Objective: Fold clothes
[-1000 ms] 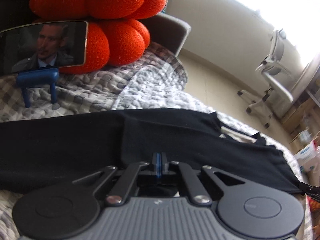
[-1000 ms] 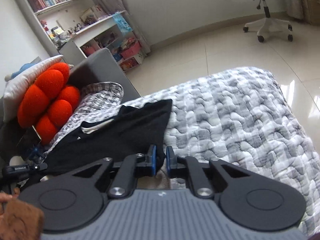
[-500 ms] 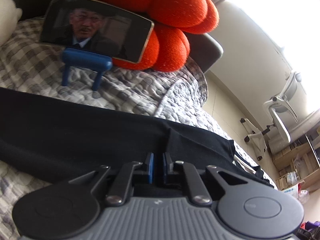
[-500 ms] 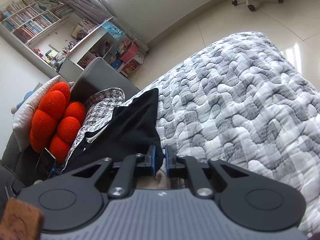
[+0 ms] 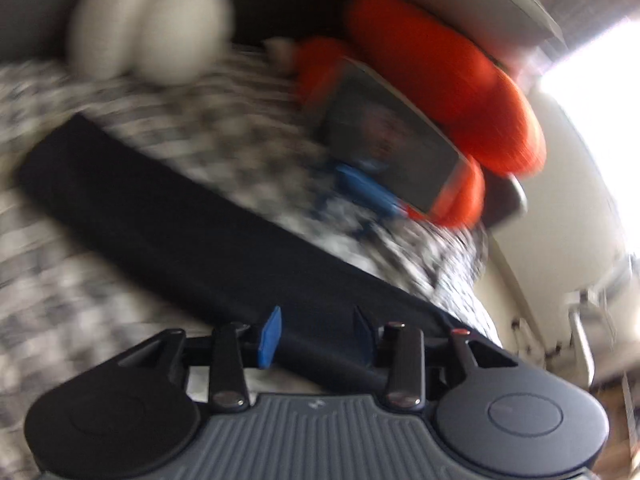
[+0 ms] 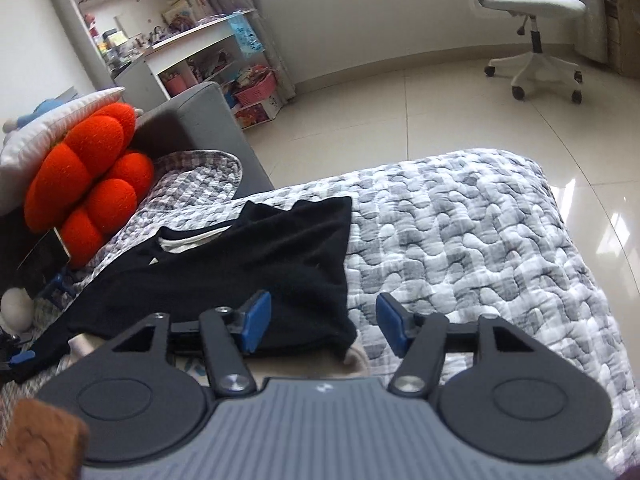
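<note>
On the bed's grey-and-white quilted cover point(image 6: 460, 240), puffy with wavy stitched cells, lies the black garment point(image 6: 256, 256), a soft matte knit folded into a long band. Seen from the right wrist camera, its long axis runs from about 7 o'clock up to 1 o'clock, with the neck opening and a pale inner label towards 10 o'clock and a squared corner at the far end. Seen from the left wrist camera, badly motion-blurred, the same garment point(image 5: 192, 232) is a dark strip stretching from 10 o'clock down to 4 o'clock.

The right gripper point(image 6: 324, 324) tilts downward over the near hem, its blue pads wide apart and opening; cloth lies between them, nearer the left pad, but neither pad presses it. The left gripper point(image 5: 316, 336) also tips downward, rolled against the scene, its jaws partly apart and opening, with the garment's edge lying between the pads, seemingly unpinched, though the blur leaves this unsure.

At 9 o'clock from the garment sits a lobed orange cushion point(image 6: 88, 184), fuzzy and rounded, with a phone point(image 5: 392, 148) on a blue stand point(image 5: 368, 192) leaning against it. A white swivel chair point(image 6: 532, 28) stands on the glossy tiled floor.
</note>
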Demonstrator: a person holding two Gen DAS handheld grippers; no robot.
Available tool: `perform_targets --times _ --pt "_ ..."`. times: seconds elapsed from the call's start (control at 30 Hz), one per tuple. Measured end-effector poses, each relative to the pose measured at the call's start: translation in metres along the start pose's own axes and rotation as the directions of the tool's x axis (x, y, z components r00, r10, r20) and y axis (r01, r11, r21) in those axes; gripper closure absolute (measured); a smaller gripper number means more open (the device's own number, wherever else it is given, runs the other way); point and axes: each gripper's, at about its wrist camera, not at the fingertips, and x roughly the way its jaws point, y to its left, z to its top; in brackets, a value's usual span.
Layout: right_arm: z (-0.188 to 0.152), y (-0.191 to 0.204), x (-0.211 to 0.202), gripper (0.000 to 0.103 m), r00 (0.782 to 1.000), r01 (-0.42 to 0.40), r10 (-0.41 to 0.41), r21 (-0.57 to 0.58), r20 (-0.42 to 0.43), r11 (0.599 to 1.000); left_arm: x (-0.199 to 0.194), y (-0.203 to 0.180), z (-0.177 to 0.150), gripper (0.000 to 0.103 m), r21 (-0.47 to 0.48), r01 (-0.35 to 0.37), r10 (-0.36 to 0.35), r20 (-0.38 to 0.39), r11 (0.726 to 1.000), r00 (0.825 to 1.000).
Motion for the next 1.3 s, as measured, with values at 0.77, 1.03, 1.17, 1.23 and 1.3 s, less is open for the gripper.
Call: perform_targets --times 0.77,1.03,1.17,1.23,1.3 --pt "-0.029 0.089 -0.019 0.036 0.993 -0.112 0.117 -0.228 0.009 0.967 -0.034 0.118 0.068 0.060 -0.120 -0.155 0.170 0.122 0.981 0.978" --pt "-0.042 0.113 -0.003 0.037 0.987 -0.161 0.161 -0.339 -0.030 0.927 -0.031 0.113 0.074 0.093 -0.011 -0.216 0.214 0.194 0.976 0.957" --pt "-0.046 0.149 0.016 0.039 0.978 -0.207 0.202 -0.434 -0.059 0.877 -0.033 0.108 0.072 0.093 0.059 -0.231 0.213 0.224 0.971 0.951" --pt "-0.045 0.173 0.030 0.041 0.967 -0.251 0.242 -0.467 -0.081 0.848 -0.032 0.110 0.070 0.093 0.062 -0.235 0.217 0.217 0.970 0.952" --pt "-0.047 0.204 0.044 0.054 0.954 -0.294 0.278 -0.523 -0.111 0.800 -0.031 0.113 0.069 0.093 0.054 -0.232 0.216 0.211 0.971 0.953"
